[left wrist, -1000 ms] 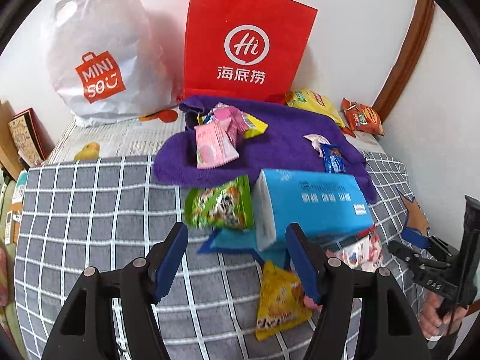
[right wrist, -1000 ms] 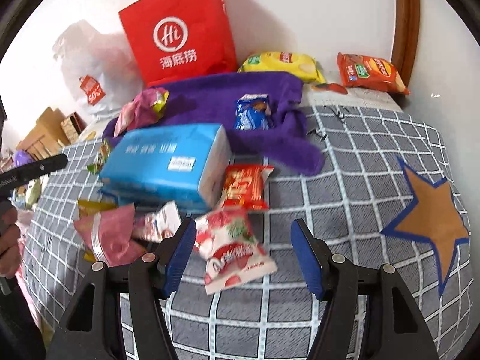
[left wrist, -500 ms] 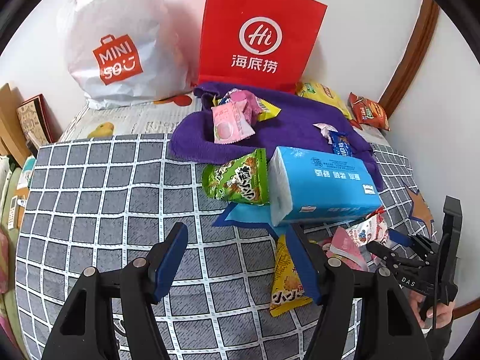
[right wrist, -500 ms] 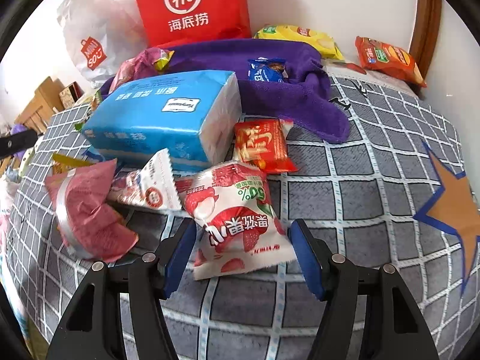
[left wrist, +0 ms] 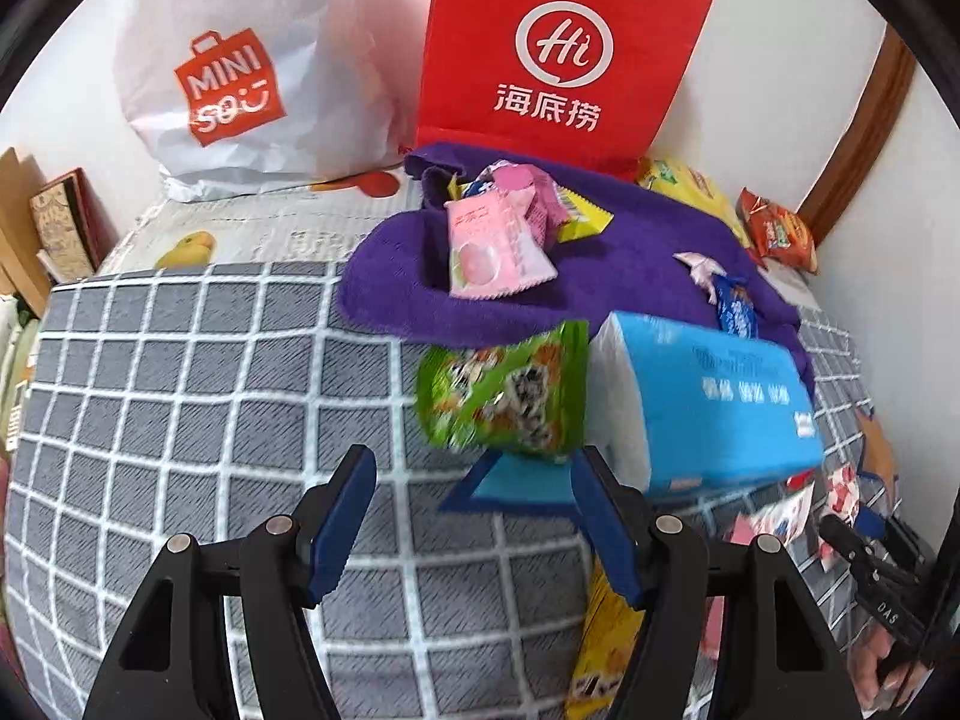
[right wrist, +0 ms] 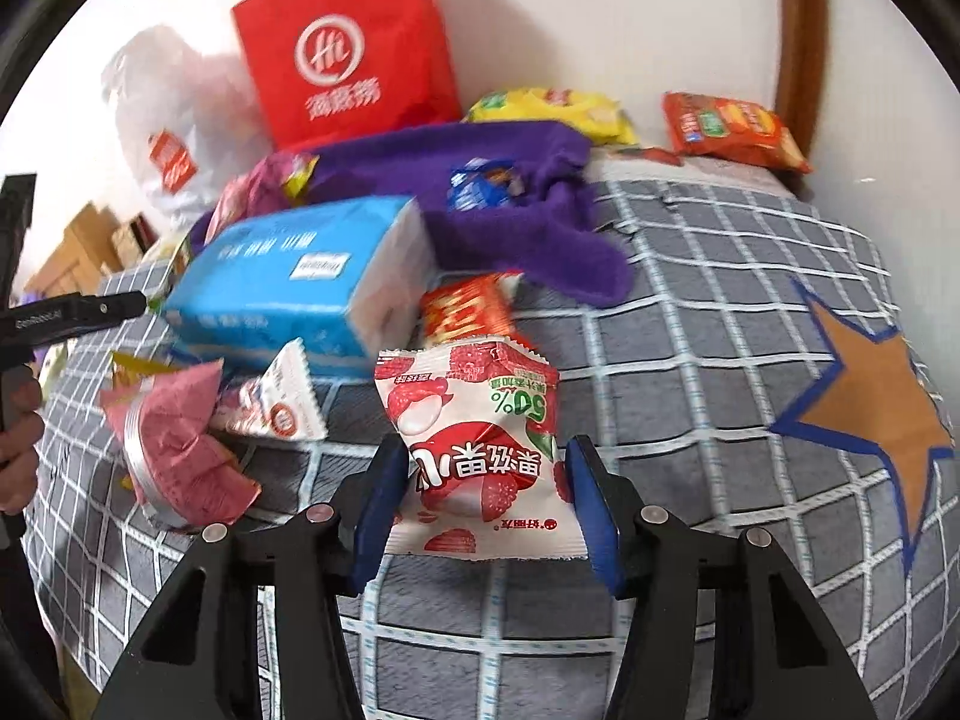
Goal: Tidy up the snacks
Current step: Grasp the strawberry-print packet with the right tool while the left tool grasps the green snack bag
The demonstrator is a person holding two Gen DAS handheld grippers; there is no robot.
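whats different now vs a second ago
The right gripper has come down over the red-and-white lychee candy bag, and its jaws are closing with the bag between them. The left gripper has dropped closer to the green snack bag, still open with nothing between its jaws. The blue tissue pack, purple towel and other snacks have not moved.

Light: even, bright daylight is filling both views.
Shadows: the red paper bag (left wrist: pixel 558 54) is casting a soft shadow on the wall.
Blur: the green snack packet (left wrist: pixel 504 396) is smearing.
Edges: fisheye bending, black corners are vignetting.
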